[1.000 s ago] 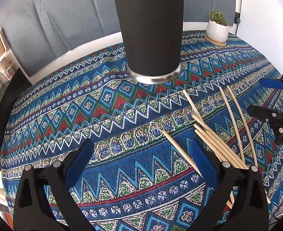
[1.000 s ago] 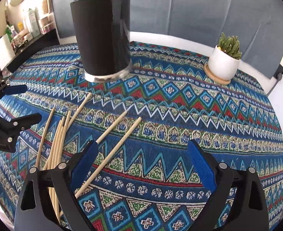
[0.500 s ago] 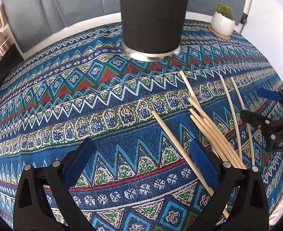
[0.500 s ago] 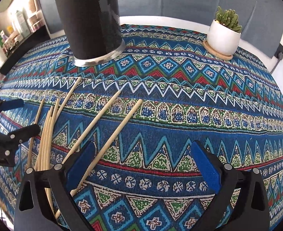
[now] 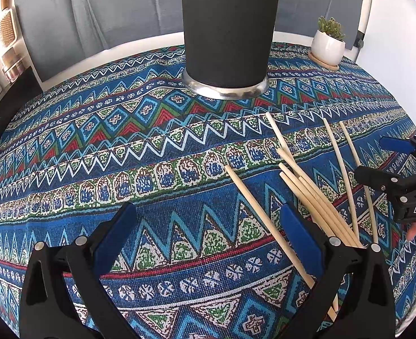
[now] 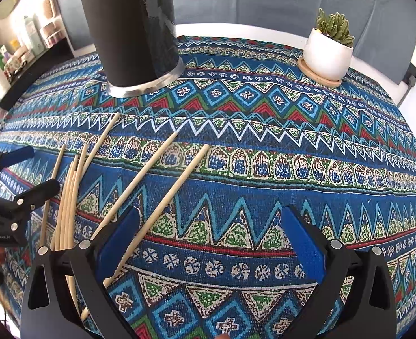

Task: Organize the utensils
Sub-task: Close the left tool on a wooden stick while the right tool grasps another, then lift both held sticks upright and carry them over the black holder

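Note:
Several wooden chopsticks (image 5: 315, 195) lie loose on the patterned tablecloth, also in the right wrist view (image 6: 69, 195). A tall black holder with a metal base (image 5: 227, 28) stands behind them, also in the right wrist view (image 6: 134, 31). My left gripper (image 5: 208, 231) is open and empty, low over the cloth; one chopstick (image 5: 258, 212) runs under its right finger. My right gripper (image 6: 208, 234) is open and empty; one chopstick (image 6: 165, 203) passes by its left finger. Each gripper also shows in the other's view, the right one (image 5: 383, 158) and the left one (image 6: 35, 169).
A small cactus in a white pot (image 6: 328, 53) on a wooden coaster stands at the back right, also in the left wrist view (image 5: 328, 45). A grey cushioned backrest lies behind the table. Shelves with bottles (image 6: 24, 42) are at the far left.
Both grippers have come lower and closer to the chopsticks and holder over the last second. Both stayed open. The chopsticks have not moved.

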A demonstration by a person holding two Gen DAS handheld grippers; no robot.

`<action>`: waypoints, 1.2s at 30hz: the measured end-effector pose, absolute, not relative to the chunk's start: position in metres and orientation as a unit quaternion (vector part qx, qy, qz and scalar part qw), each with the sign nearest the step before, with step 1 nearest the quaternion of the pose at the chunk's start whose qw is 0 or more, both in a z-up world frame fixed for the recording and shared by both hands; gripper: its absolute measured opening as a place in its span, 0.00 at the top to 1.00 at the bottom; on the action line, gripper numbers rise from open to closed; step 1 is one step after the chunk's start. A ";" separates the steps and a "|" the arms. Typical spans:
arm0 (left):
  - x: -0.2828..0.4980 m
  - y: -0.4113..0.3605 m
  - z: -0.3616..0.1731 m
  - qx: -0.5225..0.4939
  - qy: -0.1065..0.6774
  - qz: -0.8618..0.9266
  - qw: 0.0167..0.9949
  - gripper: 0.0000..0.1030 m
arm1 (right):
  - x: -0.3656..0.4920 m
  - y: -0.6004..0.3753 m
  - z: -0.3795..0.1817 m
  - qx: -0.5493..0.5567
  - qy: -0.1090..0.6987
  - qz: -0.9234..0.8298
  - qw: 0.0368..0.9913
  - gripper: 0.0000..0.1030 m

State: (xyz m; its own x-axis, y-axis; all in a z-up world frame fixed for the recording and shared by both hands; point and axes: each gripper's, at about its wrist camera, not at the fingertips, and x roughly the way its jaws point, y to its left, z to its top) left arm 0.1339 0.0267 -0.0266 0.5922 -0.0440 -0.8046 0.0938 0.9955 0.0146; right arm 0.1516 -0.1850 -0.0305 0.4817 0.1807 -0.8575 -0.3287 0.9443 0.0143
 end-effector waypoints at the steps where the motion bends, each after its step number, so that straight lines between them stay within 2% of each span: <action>1: 0.133 0.027 -0.027 0.031 0.450 -0.043 0.892 0.04 | 0.153 -0.185 -0.030 -0.077 0.490 0.149 0.855 0.06; 7: 0.130 0.028 -0.025 0.039 0.458 -0.062 0.886 0.07 | 0.156 -0.182 -0.029 -0.094 0.494 0.169 0.848 0.08; 8: 0.128 0.028 -0.024 0.040 0.457 -0.064 0.886 0.11 | 0.156 -0.182 -0.029 -0.099 0.498 0.176 0.844 0.11; 9: 0.125 0.030 -0.022 0.038 0.453 -0.063 0.888 0.21 | 0.156 -0.183 -0.028 -0.102 0.498 0.181 0.842 0.14; 10: 0.122 0.032 -0.021 0.036 0.447 -0.059 0.892 0.27 | 0.154 -0.185 -0.026 -0.106 0.495 0.189 0.841 0.27; 11: 0.117 0.033 -0.019 0.033 0.441 -0.057 0.895 0.41 | 0.152 -0.186 -0.023 -0.110 0.490 0.199 0.842 0.45; 12: 0.113 0.035 -0.019 0.034 0.438 -0.059 0.897 0.48 | 0.150 -0.187 -0.021 -0.113 0.488 0.205 0.841 0.52; 14: 0.110 0.037 -0.018 0.049 0.442 -0.074 0.893 0.48 | 0.147 -0.191 -0.019 -0.115 0.489 0.209 0.839 0.83; 16: 0.109 0.044 -0.017 0.049 0.453 -0.073 0.887 0.49 | 0.146 -0.197 -0.019 -0.121 0.493 0.210 0.836 0.92; 17: 0.108 0.050 -0.016 0.045 0.456 -0.069 0.886 0.55 | 0.147 -0.200 -0.019 -0.121 0.496 0.210 0.834 0.95; 20: 0.108 0.065 -0.014 0.039 0.467 -0.062 0.881 0.84 | 0.151 -0.215 -0.020 -0.092 0.505 0.217 0.830 0.95; 21: 0.109 0.071 -0.013 0.031 0.476 -0.062 0.877 0.87 | 0.151 -0.217 -0.021 -0.088 0.504 0.220 0.830 0.95; 23: 0.109 0.082 -0.012 0.015 0.490 -0.055 0.870 0.91 | 0.150 -0.222 -0.021 -0.077 0.503 0.225 0.831 0.95; 30: 0.102 0.101 -0.010 -0.009 0.511 -0.049 0.858 0.95 | 0.142 -0.240 -0.020 -0.038 0.488 0.238 0.839 0.96; 36: 0.083 0.117 -0.007 -0.029 0.502 -0.056 0.863 0.95 | 0.124 -0.258 0.005 -0.016 0.435 0.255 0.863 0.96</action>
State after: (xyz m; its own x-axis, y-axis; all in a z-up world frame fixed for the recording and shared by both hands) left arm 0.0827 0.1171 -0.0065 0.4907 -0.1252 -0.8623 0.0667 0.9921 -0.1061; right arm 0.1244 -0.2576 0.0048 0.4906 0.4260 -0.7602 -0.4547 0.8693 0.1938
